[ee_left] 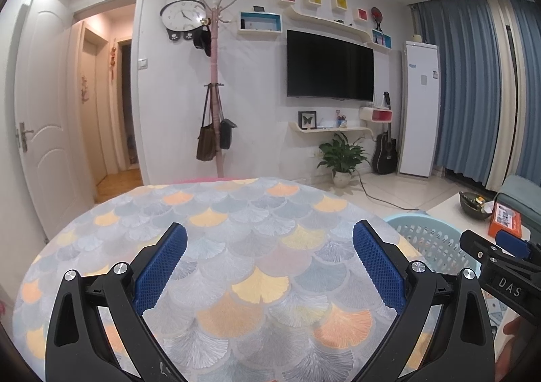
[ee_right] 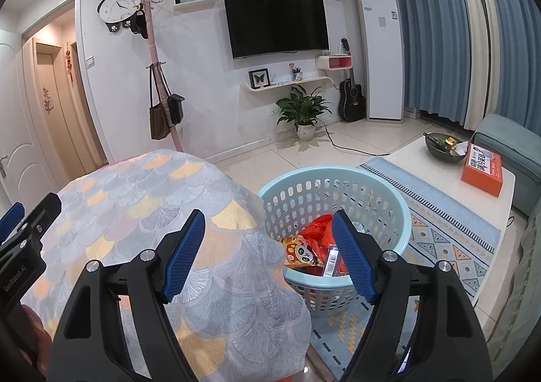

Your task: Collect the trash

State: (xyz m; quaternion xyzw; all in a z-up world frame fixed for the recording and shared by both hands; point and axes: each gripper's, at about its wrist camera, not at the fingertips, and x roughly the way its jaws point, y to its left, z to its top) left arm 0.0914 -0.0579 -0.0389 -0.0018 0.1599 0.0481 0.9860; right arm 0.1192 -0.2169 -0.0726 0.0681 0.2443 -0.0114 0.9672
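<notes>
Both the right gripper point(ee_right: 268, 255) and left gripper point(ee_left: 269, 267) are spread and empty; the light basket point(ee_right: 389, 194), apparently near-full, may tip if knocked.

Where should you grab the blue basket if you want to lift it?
Grab the basket by its top rim, on the near side, coming straight down from above. The rim is a thick rolled lip that open jaws could close over, while the round wall is too wide to pinch. The right gripper hangs over that edge, open and empty. The wrappers inside sit lower down, so they probably won't get in the way.
</notes>
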